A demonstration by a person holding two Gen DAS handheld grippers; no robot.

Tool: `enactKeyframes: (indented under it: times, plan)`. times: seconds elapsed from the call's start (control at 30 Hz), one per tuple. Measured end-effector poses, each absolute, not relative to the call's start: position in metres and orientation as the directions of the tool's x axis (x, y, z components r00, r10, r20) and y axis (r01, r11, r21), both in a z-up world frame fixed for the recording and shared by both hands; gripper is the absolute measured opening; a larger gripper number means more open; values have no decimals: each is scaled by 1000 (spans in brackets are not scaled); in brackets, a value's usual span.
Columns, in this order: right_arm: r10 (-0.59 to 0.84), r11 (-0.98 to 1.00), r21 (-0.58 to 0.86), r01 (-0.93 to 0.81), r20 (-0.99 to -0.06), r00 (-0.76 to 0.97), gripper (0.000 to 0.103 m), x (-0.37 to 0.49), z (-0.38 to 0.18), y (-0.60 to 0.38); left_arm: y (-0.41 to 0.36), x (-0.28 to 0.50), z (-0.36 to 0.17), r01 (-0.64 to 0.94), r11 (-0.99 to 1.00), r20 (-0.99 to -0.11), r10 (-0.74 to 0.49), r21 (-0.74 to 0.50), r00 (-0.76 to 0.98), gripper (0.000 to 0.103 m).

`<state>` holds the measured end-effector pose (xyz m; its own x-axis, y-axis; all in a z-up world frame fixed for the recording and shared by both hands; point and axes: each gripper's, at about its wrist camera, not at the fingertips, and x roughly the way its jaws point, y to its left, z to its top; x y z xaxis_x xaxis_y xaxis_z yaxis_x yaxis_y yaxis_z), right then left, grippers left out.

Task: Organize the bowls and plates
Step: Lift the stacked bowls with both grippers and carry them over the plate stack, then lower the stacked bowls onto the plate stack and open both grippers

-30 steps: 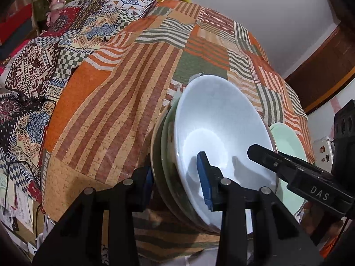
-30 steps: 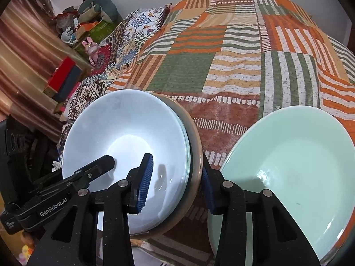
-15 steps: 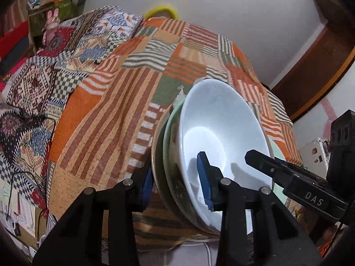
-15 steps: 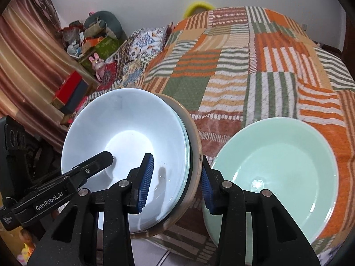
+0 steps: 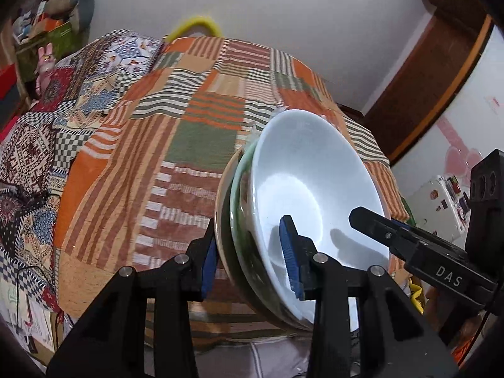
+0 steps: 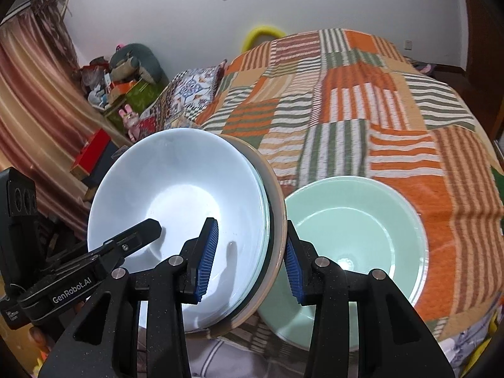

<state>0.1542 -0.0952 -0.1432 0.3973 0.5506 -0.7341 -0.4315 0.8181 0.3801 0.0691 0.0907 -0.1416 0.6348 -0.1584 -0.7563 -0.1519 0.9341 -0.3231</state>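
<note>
Both the left gripper (image 5: 249, 261) and right gripper (image 6: 249, 260) pinch the rim of a nested stack (image 6: 189, 220) held tilted above the bed (image 6: 362, 110), where the loose white bowl (image 5: 315, 195) could slide out.

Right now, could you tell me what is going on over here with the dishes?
A person is holding up a tilted stack of dishes, white bowl on top, above the patchwork bedspread. The left claw and the right claw each grip the stack's rim from opposite sides, one finger inside the bowl and one behind. A pale green bowl sits alone on the bed beside it.
</note>
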Motion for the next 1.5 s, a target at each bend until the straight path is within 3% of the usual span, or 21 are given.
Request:
enactKeyframes:
  times: [0.83, 1.5]
  plan:
    - [476, 879, 387, -279, -748, 462, 37, 155, -154, -177, 9, 111, -166, -14, 949, -803, -259, -315, 536, 37]
    - [433, 901, 372, -223, -795, 425, 37, 161, -182, -190, -7, 135, -201, 7, 953, -836, -270, -304, 477, 37]
